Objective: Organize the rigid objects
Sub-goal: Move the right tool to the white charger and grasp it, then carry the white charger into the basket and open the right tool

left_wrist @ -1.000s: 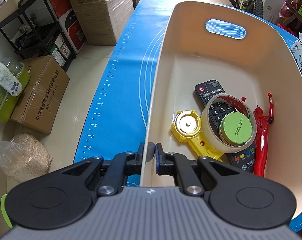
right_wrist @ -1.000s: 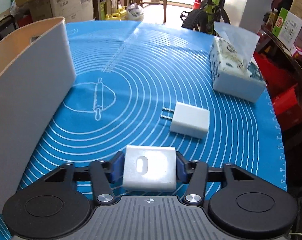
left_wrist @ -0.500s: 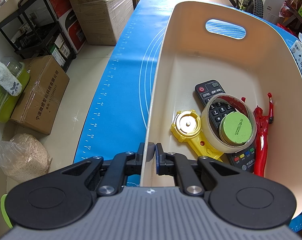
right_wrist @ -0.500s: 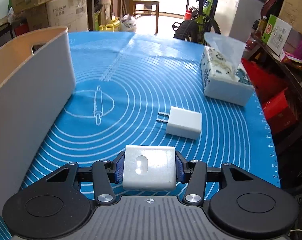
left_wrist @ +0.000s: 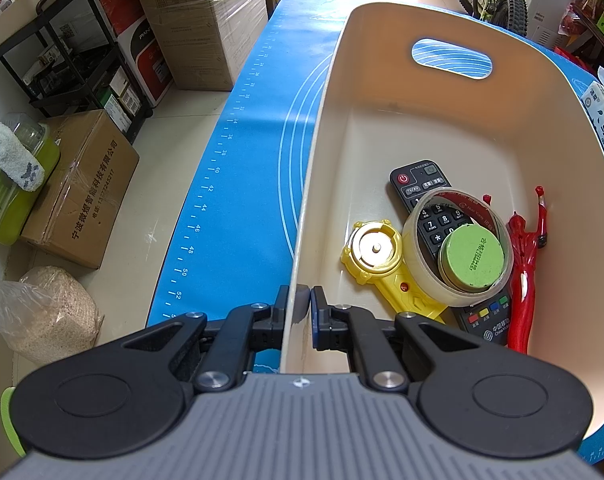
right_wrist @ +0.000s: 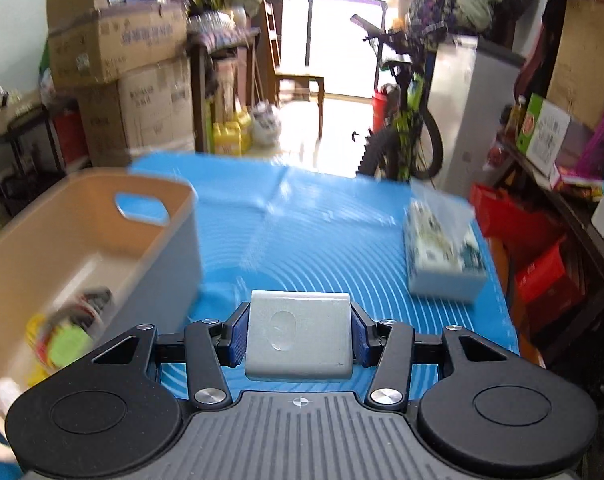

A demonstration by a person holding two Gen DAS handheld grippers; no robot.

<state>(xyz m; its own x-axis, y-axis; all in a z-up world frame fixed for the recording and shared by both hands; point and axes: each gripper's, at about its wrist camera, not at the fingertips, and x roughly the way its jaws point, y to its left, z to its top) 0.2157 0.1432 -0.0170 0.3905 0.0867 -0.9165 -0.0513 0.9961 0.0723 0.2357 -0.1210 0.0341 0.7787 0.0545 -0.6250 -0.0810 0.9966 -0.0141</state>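
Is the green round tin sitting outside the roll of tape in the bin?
No, the green round tin sits inside the ring of the roll of tape, on top of the black remote in the bin.

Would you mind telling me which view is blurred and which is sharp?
Right wrist view: bin and tissue box smeared by motion, only the white block in the tongs crisp. Left wrist view: sharp throughout, with fisheye bending.

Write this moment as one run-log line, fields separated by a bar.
left gripper: shut on bin wall | right gripper: shut on white block, above mat
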